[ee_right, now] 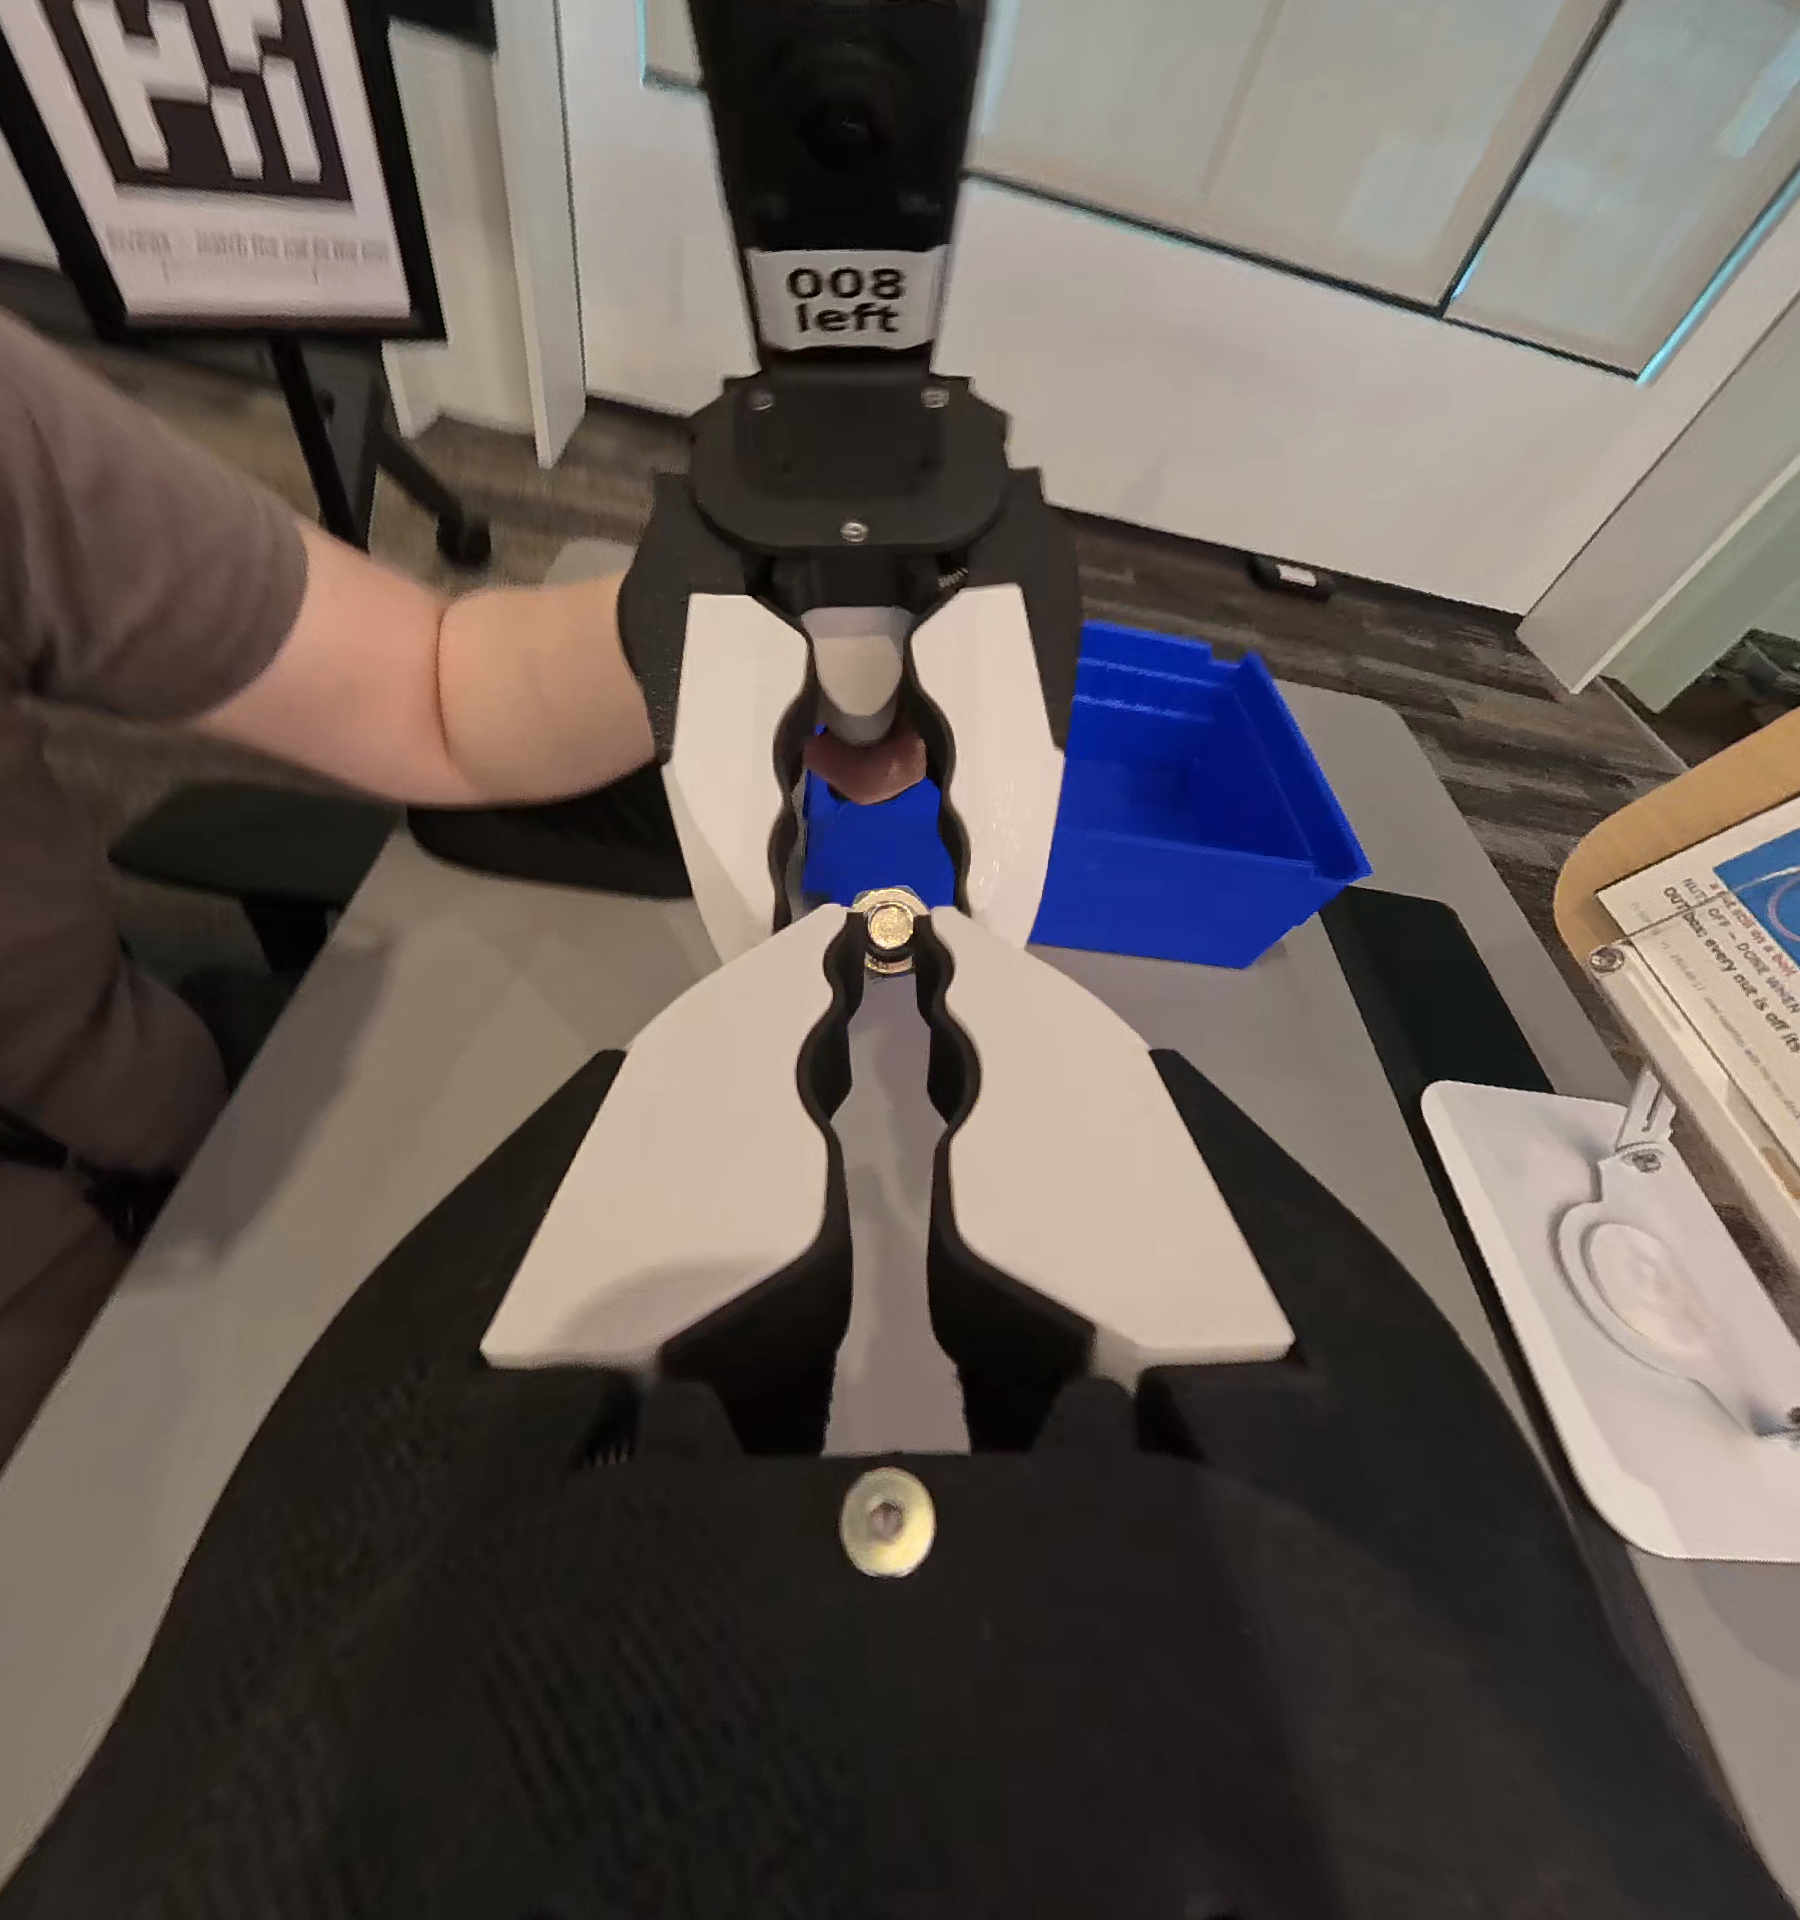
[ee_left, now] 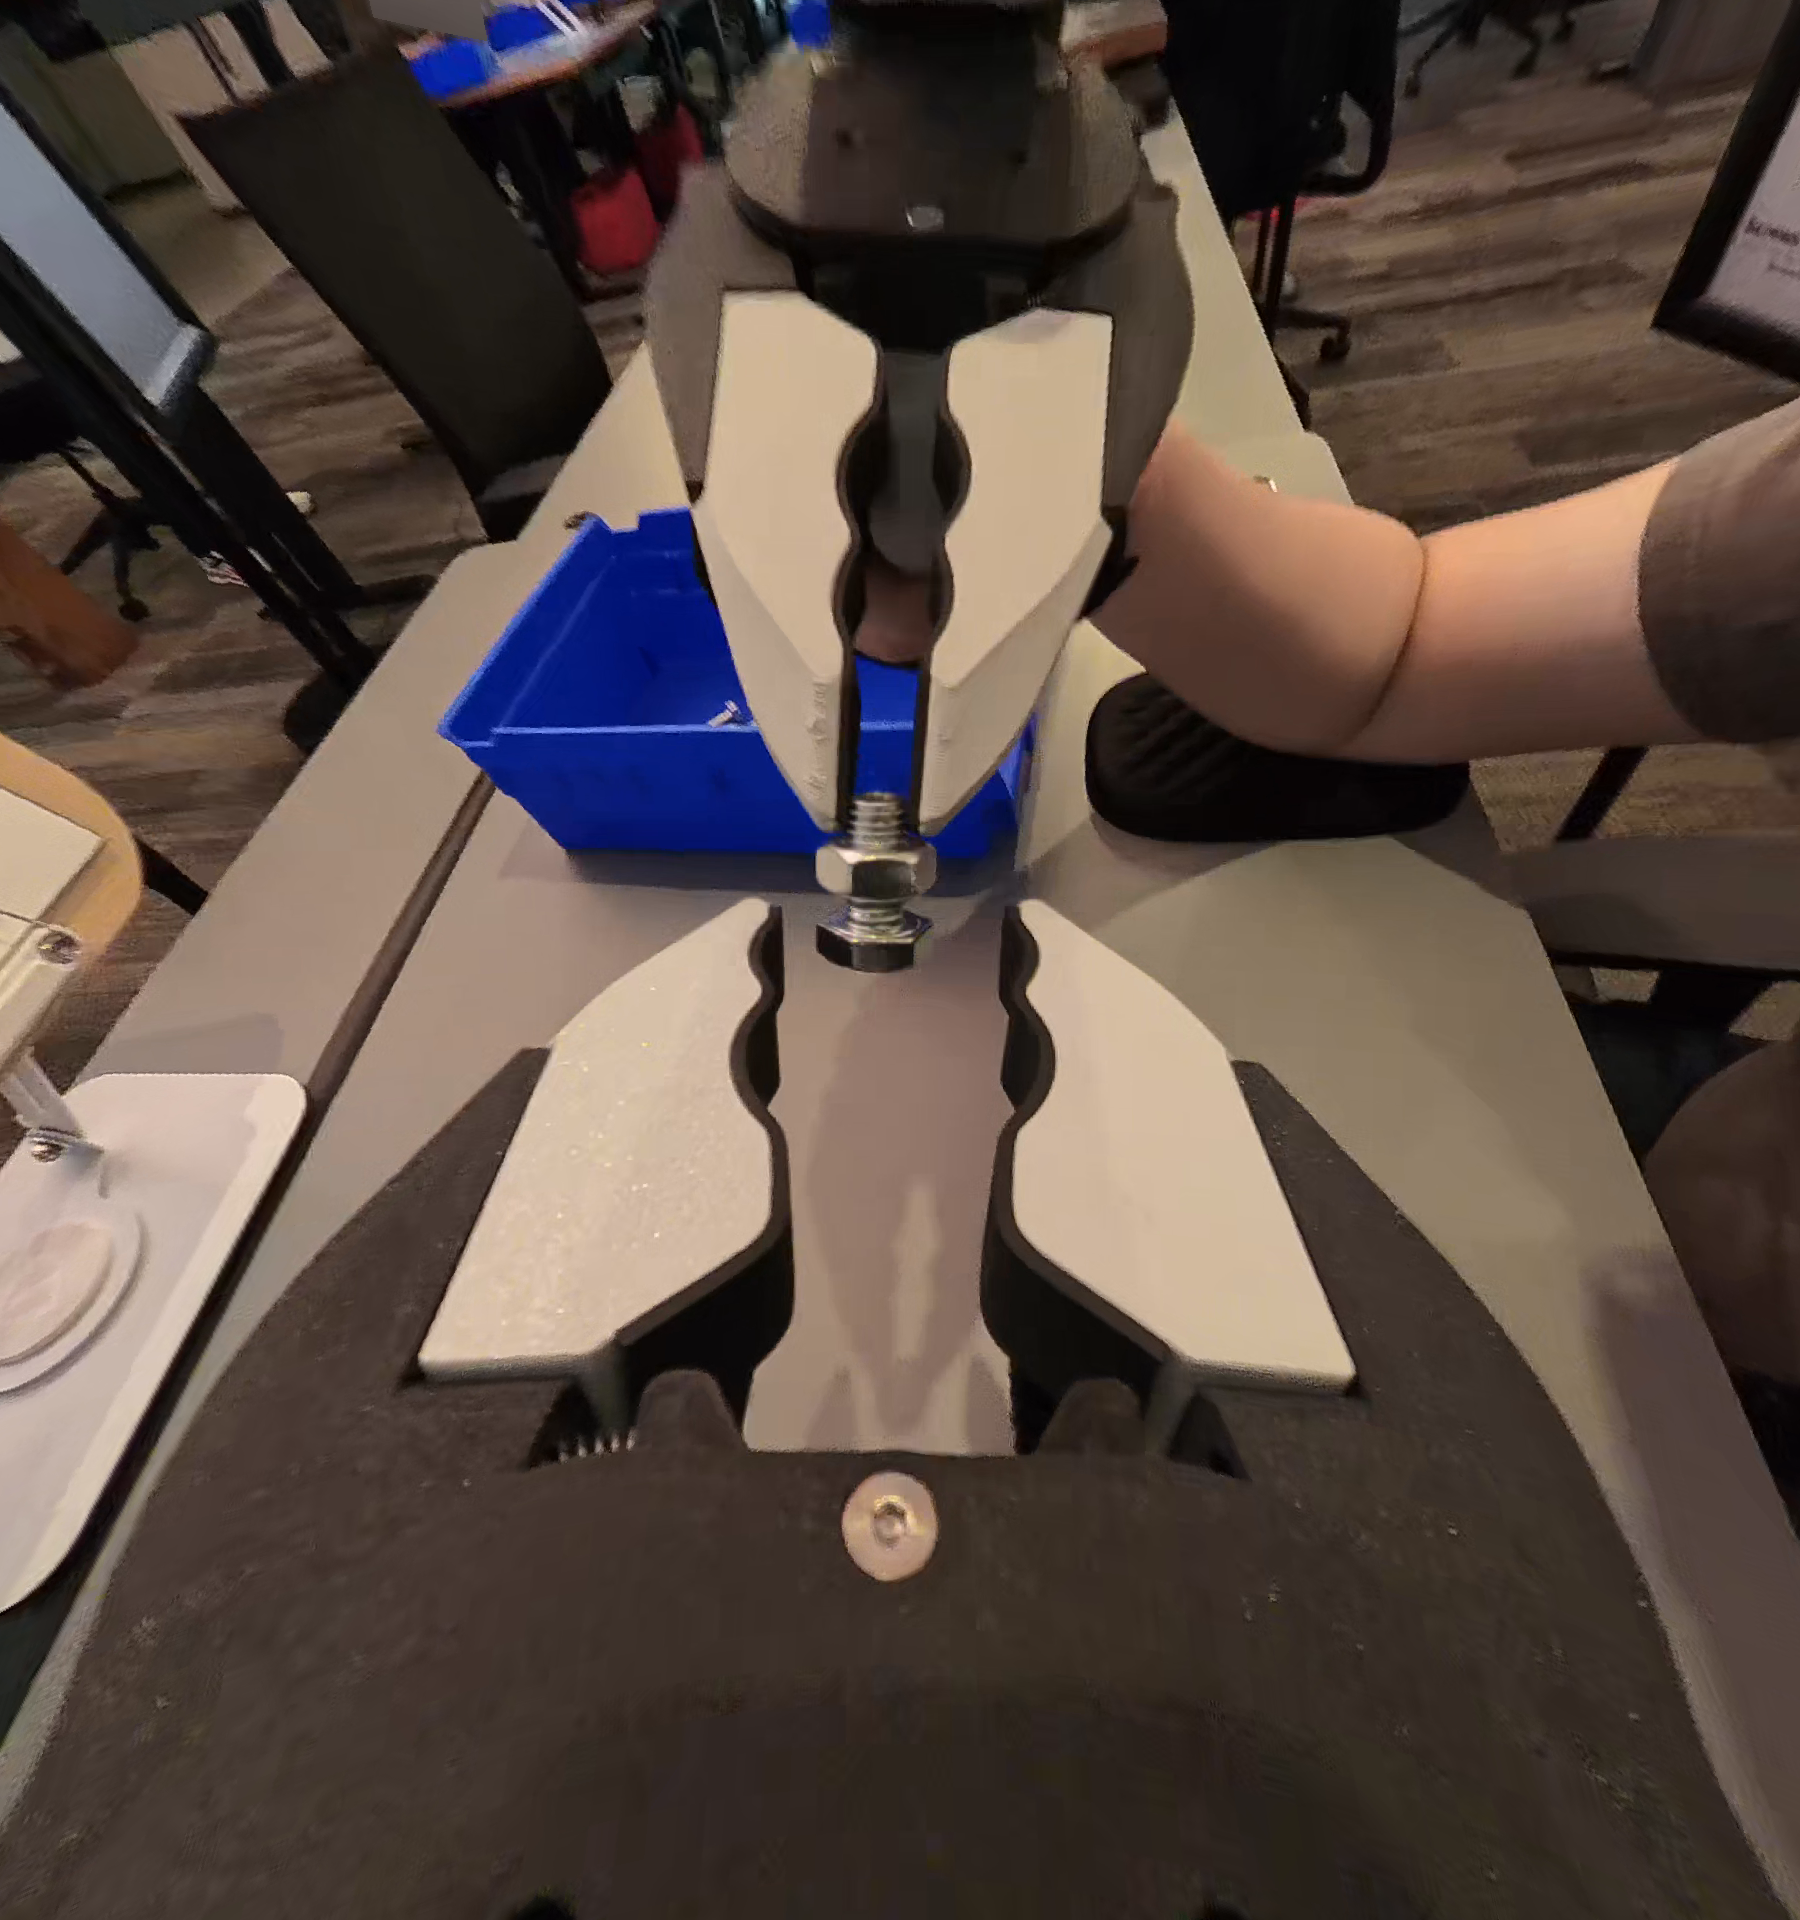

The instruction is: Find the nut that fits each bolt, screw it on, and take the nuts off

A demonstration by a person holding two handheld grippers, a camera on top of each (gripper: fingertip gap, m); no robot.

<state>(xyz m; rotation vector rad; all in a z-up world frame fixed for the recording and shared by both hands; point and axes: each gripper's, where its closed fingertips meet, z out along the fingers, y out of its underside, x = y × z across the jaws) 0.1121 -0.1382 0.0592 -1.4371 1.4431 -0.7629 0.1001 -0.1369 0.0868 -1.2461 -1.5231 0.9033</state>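
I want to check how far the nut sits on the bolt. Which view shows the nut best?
The left wrist view: the nut shows side-on, threads above and below. The right wrist view looks along the bolt end-on, so the nut is largely hidden.

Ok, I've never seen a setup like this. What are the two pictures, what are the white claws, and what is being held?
There is no robot here. A person holds a two-finger gripper in each hand, and each gripper has a camera looking along its own fingers. That is why every picture shows one gripper large at the bottom and the other facing it.

In the left wrist view, the left gripper is open. The right gripper reaches in from the top, shut on the threaded end of a bolt with a silver nut on it. The right wrist view shows that same grip end-on.

Behind them, a blue bin sits on the grey table.
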